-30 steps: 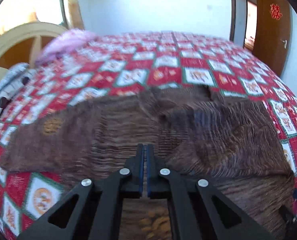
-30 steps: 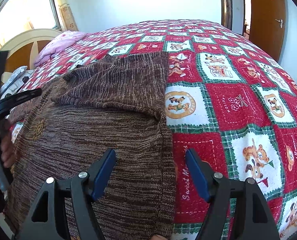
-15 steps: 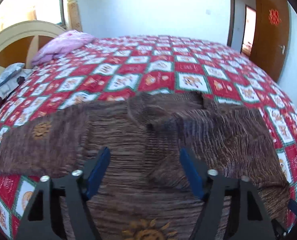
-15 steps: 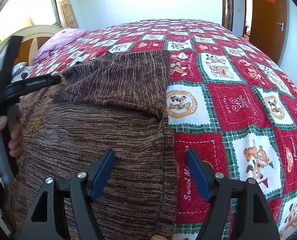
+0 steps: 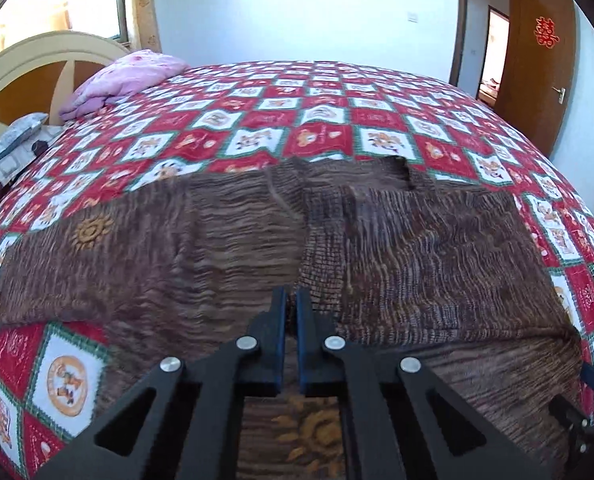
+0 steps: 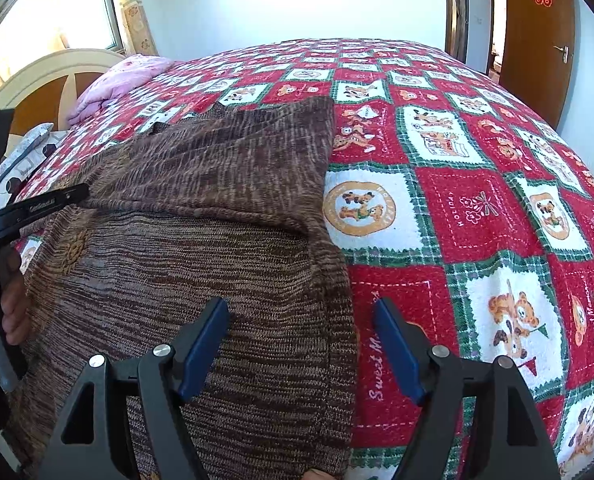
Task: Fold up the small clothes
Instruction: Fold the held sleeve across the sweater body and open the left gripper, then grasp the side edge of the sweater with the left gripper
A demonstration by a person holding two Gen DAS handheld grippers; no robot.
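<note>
Sweater half folded on the bed

Your brown sweater (image 6: 201,248) lies on the quilt (image 6: 477,216), one sleeve folded across; the rest is left, I judge. Your left gripper (image 5: 291,304) jaws have just closed, whether on knit is unclear; your right gripper (image 6: 301,320) jaws stand apart, empty.

Red checked bear quilt (image 5: 321,136) on bed; pink pillow (image 5: 125,76) by headboard (image 5: 25,60); brown door (image 5: 545,64)

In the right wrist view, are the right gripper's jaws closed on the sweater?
No. The right gripper stands open above the sweater, its blue pads wide apart with nothing pinched.
</note>
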